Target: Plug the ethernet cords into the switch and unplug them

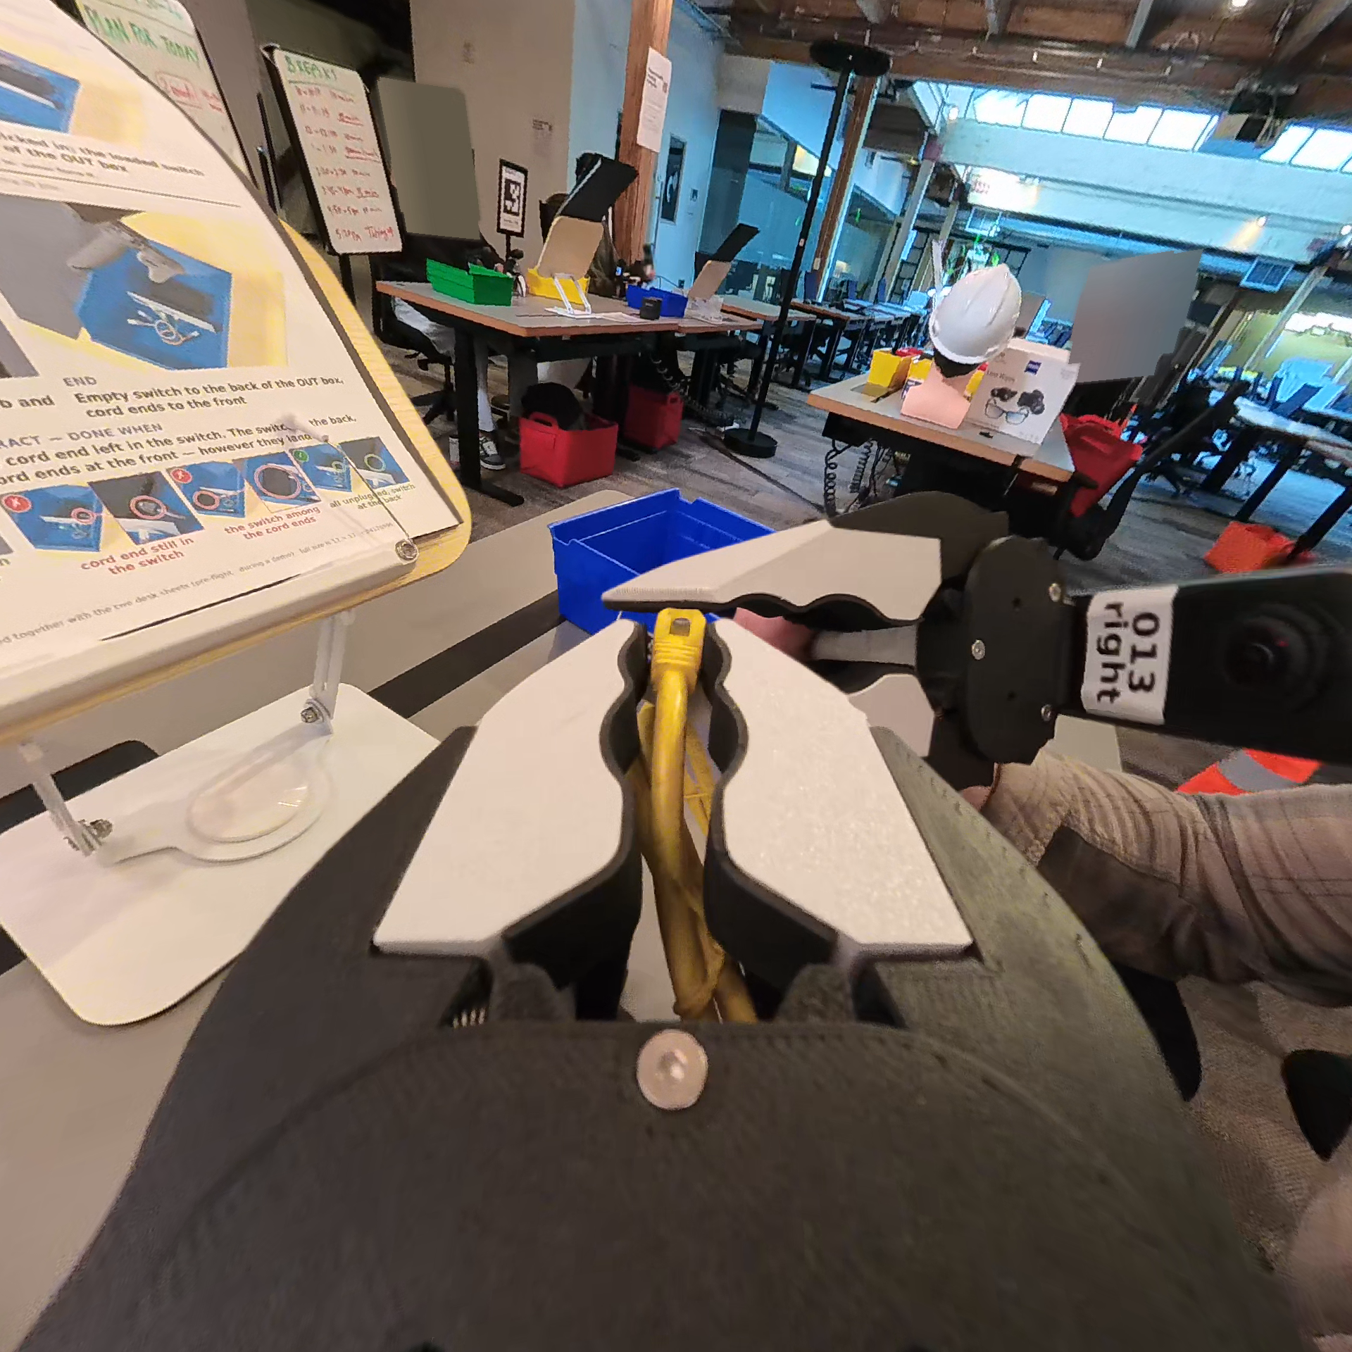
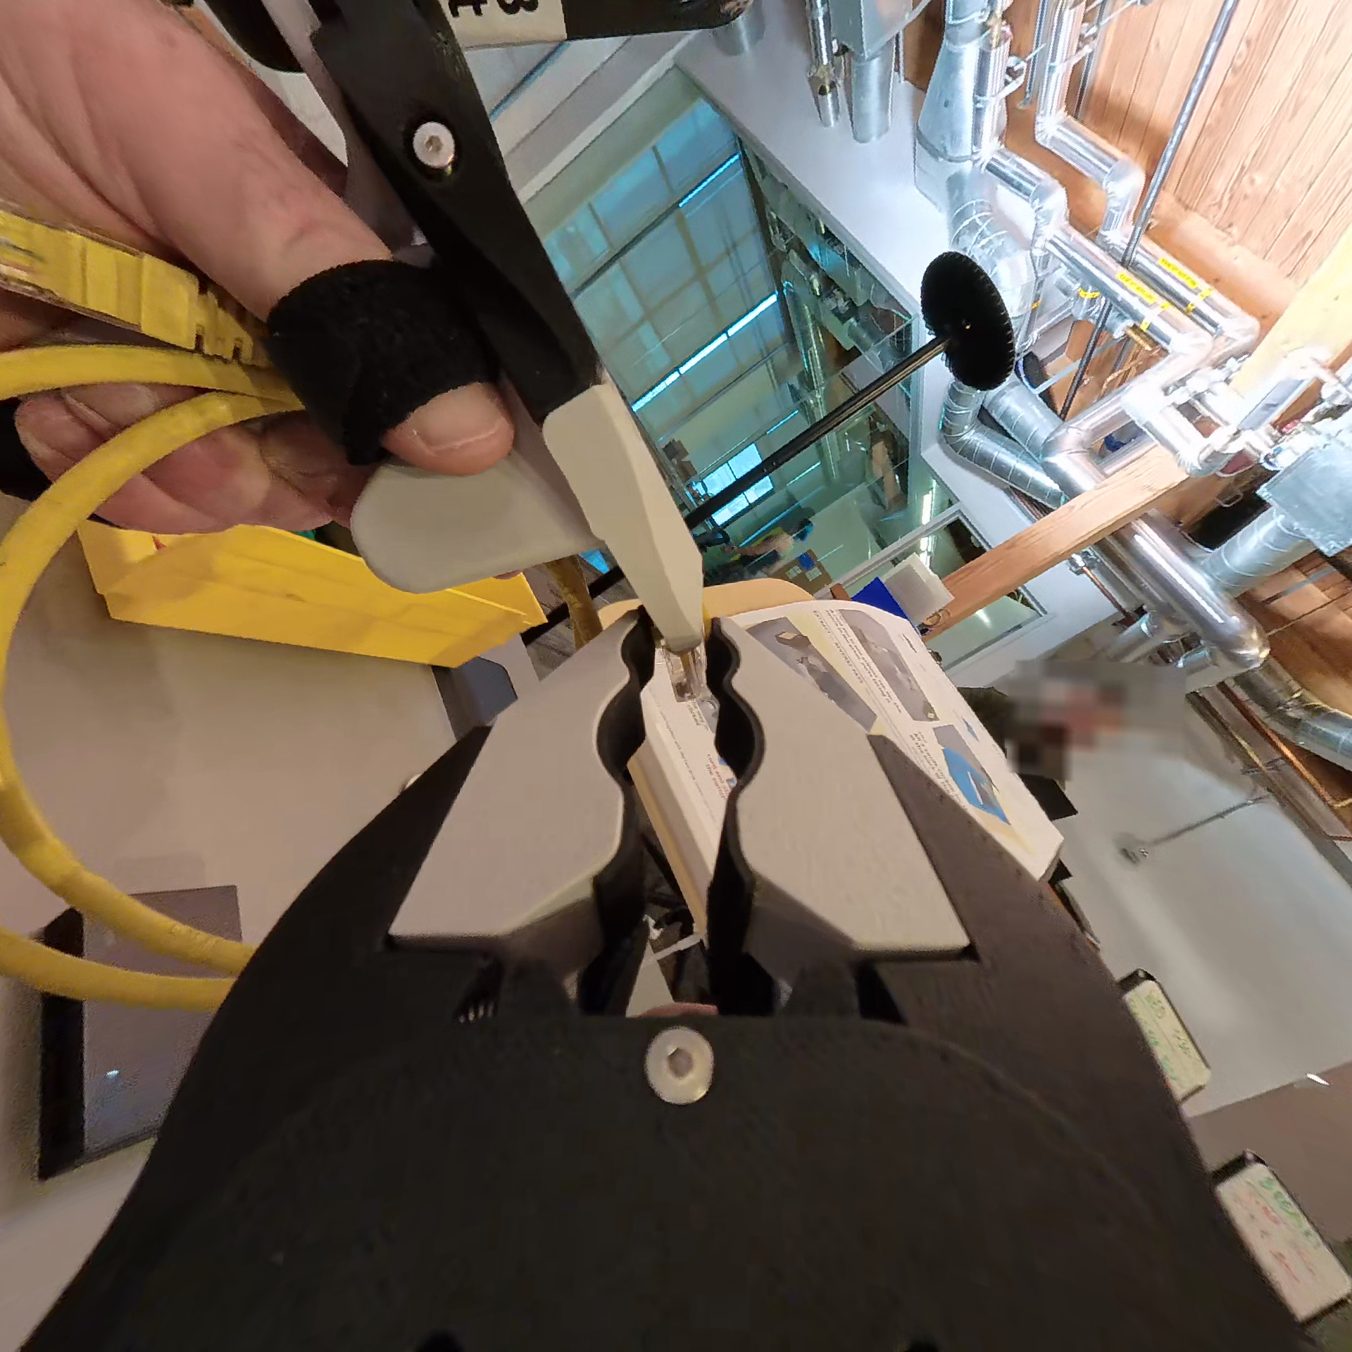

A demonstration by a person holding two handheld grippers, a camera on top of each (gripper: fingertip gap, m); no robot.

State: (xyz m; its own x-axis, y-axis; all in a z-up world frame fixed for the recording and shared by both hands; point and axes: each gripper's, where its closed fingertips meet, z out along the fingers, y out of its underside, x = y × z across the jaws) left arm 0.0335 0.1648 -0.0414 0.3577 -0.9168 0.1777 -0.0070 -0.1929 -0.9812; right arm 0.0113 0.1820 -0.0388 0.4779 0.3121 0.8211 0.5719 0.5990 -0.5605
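My left gripper (image 1: 677, 635) is shut on a yellow ethernet cord (image 1: 669, 768), which runs up between its fingers; the yellow boot pokes out at the tips. My right gripper (image 1: 631, 598) reaches in from the right across those tips. In the right wrist view, the right gripper (image 2: 680, 655) has its jaws close around the cord's clear plug (image 2: 686, 677), which sticks out below the left gripper (image 2: 662, 578). The cord's slack loops at the left (image 2: 22, 658), held against a hand (image 2: 183, 183). I cannot pick out the switch for sure.
A blue bin (image 1: 585, 563) stands just beyond the grippers, and a yellow bin (image 2: 293, 600) is on the table. An instruction sheet on a clear stand (image 1: 183, 366) is to the left. A dark grey flat shape (image 2: 146, 1024) lies on the table. Other desks lie farther off. Both grippers' tips are close together, under 4 cm apart.
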